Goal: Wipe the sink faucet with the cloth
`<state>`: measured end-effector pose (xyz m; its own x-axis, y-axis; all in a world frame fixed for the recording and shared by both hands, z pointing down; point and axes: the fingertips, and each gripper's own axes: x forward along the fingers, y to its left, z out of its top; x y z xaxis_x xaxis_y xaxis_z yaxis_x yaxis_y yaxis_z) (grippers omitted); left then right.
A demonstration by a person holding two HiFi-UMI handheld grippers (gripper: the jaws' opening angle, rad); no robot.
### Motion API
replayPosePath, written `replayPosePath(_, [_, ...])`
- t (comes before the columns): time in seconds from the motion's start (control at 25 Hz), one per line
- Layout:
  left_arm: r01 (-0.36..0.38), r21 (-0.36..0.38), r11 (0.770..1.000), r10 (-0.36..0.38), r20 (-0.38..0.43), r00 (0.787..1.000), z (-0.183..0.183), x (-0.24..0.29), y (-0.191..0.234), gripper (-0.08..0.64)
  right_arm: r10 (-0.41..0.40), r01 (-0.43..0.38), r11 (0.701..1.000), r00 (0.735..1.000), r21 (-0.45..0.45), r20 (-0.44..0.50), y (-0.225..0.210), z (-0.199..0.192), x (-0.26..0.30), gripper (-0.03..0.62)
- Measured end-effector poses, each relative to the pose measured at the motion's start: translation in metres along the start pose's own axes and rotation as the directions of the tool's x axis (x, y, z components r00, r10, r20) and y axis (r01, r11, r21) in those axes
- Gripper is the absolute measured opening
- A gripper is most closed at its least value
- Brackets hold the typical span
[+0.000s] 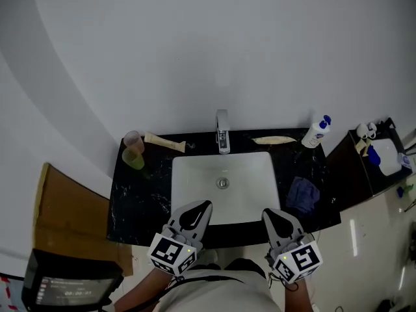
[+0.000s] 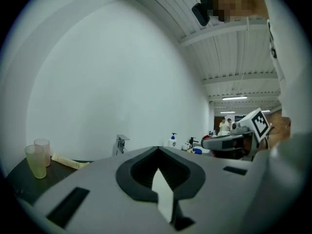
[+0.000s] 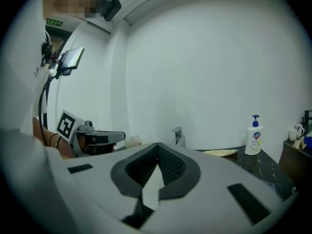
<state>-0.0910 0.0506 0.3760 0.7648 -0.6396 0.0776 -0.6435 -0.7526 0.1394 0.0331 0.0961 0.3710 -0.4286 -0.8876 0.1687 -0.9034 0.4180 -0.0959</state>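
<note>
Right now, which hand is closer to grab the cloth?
The right. The blue cloth lies on the counter just ahead of the right gripper; the left gripper sits farther off, before the sink. Both are shut, empty.

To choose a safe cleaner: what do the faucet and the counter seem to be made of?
The faucet: probably chromed metal, silvery and shiny. The counter: looks like polished black stone, with pale veins and gloss; possibly an imitation.

The faucet (image 1: 223, 132) is shiny metal. The worktop (image 1: 140, 203) is glossy black, the sink (image 1: 188, 190) smooth white, the cloth (image 1: 303, 194) soft.
</note>
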Motion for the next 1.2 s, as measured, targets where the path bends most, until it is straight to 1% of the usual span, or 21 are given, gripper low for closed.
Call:
replayPosePath(0.12, [0.014,0.001,1.000,-0.014,-0.012,1.000,-0.002,0.015,0.010,0.000,-0.014,0.014,1.000,1.000,0.014,-0.009,-0.010,-0.002,0.011,0.002])
replayPosePath(0.28, [0.029,-0.016,0.999,-0.029,-0.034,0.999,-0.008,0.035,0.010,0.000,-0.009,0.010,1.000,1.000,0.026,-0.024,-0.024,-0.005,0.021,0.002])
replayPosePath(0.44, [0.021,-0.029,0.999,-0.023,-0.061,0.998,-0.013,0.058,0.008,0.000,-0.006,0.009,0.999,0.998,0.047,-0.056,-0.050,-0.013,0.025,0.002])
replayPosePath(0.52, [0.027,-0.038,0.999,-0.030,-0.066,0.997,-0.013,0.068,0.003,0.000,-0.031,0.035,0.998,0.997,0.053,-0.076,-0.072,-0.018,0.019,0.002])
replayPosePath(0.6, [0.047,-0.042,0.998,-0.050,-0.072,0.996,-0.014,0.081,-0.002,0.000,-0.090,0.094,0.995,0.992,0.045,-0.091,-0.103,-0.024,0.011,0.002])
replayPosePath(0.68, [0.089,-0.054,0.995,-0.093,-0.081,0.992,-0.016,0.095,-0.013,0.000,-0.179,0.184,0.982,0.976,0.034,-0.121,-0.140,-0.039,-0.002,0.002])
replayPosePath(0.72, [0.115,-0.059,0.992,-0.119,-0.086,0.989,-0.017,0.103,-0.020,0.000,-0.228,0.235,0.972,0.962,0.031,-0.148,-0.160,-0.053,-0.009,0.002])
replayPosePath(0.8, [0.169,-0.066,0.983,-0.174,-0.096,0.980,-0.021,0.121,-0.036,0.000,-0.310,0.323,0.946,0.924,0.024,-0.223,-0.198,-0.086,-0.023,0.003])
replayPosePath(0.88, [0.228,-0.071,0.971,-0.235,-0.104,0.967,-0.022,0.141,-0.058,0.000,-0.347,0.368,0.930,0.887,0.014,-0.306,-0.225,-0.118,-0.033,0.013])
replayPosePath(0.96, [0.287,-0.069,0.956,-0.293,-0.114,0.949,-0.018,0.162,-0.084,0.000,-0.347,0.375,0.927,0.859,0.002,-0.377,-0.241,-0.142,-0.039,0.101])
replayPosePath(1.08, [0.376,-0.067,0.924,-0.382,-0.124,0.916,-0.021,0.184,-0.119,0.000,-0.332,0.356,0.934,0.838,-0.028,-0.432,-0.251,-0.159,-0.036,0.194])
replayPosePath(1.12, [0.400,-0.066,0.914,-0.405,-0.130,0.905,-0.023,0.188,-0.129,0.000,-0.325,0.346,0.938,0.833,-0.038,-0.448,-0.252,-0.164,-0.034,0.263])
replayPosePath(1.16, [0.420,-0.065,0.905,-0.425,-0.135,0.895,-0.024,0.192,-0.139,0.000,-0.320,0.336,0.940,0.825,-0.050,-0.466,-0.254,-0.168,-0.032,0.306])
replayPosePath(1.2, [0.437,-0.065,0.897,-0.442,-0.137,0.887,-0.027,0.195,-0.147,0.000,-0.318,0.330,0.942,0.813,-0.063,-0.487,-0.257,-0.173,-0.030,0.316])
